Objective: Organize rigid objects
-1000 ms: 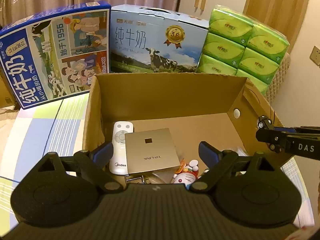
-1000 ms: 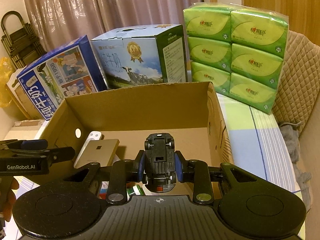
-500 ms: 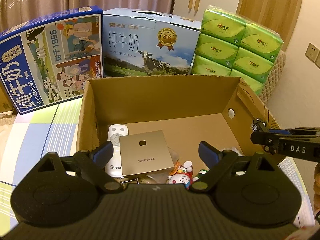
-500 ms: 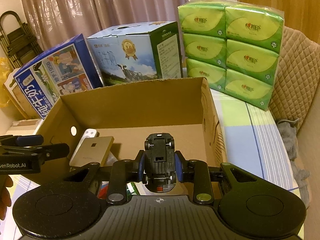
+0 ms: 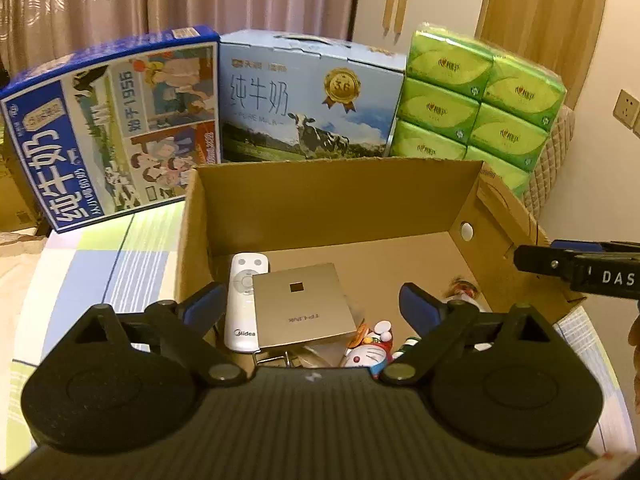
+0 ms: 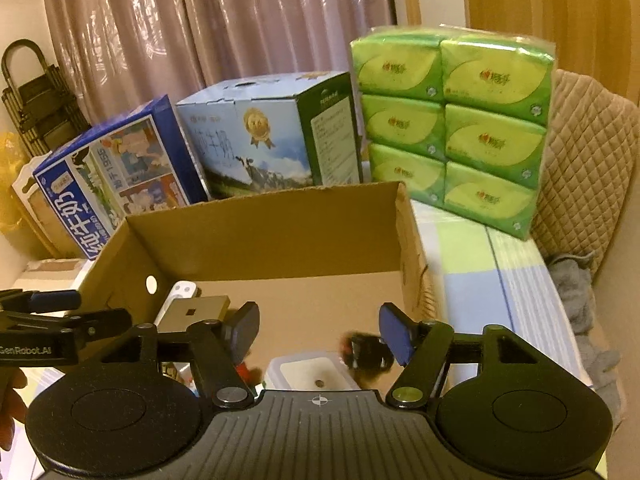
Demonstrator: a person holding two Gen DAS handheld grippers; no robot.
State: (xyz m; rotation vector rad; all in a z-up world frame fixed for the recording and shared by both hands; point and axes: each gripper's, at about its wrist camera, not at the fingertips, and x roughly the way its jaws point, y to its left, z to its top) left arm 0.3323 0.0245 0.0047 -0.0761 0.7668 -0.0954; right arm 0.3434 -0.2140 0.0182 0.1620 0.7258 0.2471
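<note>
A: Where's the blurred black toy car (image 6: 366,354)?

B: Just below my right gripper (image 6: 320,330), inside the brown cardboard box (image 6: 272,236); jaws spread, empty.

A: Left?

B: My left gripper (image 5: 310,306) gapes empty, farther off.

1. The dark toy car (image 6: 366,350) is motion-blurred, so its pose cannot be told.
2. The right tongs body hides the near part of the white container (image 6: 308,374).
3. The Doraemon figure (image 5: 370,350) is half hidden behind the left tongs body.
4. The gold box (image 5: 302,306) covers part of the white remote (image 5: 242,308).
</note>
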